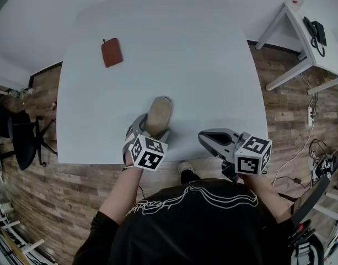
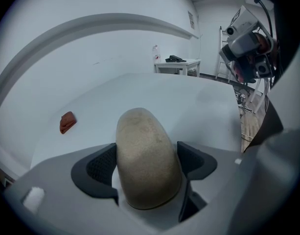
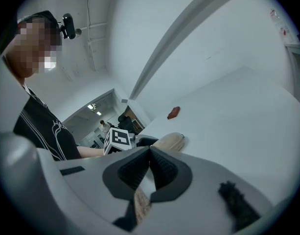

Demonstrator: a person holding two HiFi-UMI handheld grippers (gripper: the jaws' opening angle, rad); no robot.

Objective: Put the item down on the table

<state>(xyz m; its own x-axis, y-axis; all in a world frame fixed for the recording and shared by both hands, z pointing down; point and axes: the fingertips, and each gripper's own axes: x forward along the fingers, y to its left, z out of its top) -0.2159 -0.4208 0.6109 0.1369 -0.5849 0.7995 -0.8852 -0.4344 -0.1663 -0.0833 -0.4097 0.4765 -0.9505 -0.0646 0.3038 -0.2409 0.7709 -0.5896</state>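
A beige oblong pouch (image 1: 159, 114) with a small ring at its far end is over the white table (image 1: 185, 48) near the front edge. My left gripper (image 1: 149, 130) is shut on it. In the left gripper view the pouch (image 2: 145, 151) fills the gap between the two dark pads (image 2: 98, 168). In the right gripper view the pouch (image 3: 170, 142) is low over the tabletop; I cannot tell if it touches. My right gripper (image 1: 208, 138) is just off the front edge to the right, shut on nothing, its pads (image 3: 162, 168) pressed together.
A small reddish-brown wallet (image 1: 111, 52) lies at the table's far left and shows in the left gripper view as well (image 2: 67, 122). A white side table (image 1: 301, 32) with a black device stands at the back right. A dark chair (image 1: 20, 137) is on the wooden floor at the left.
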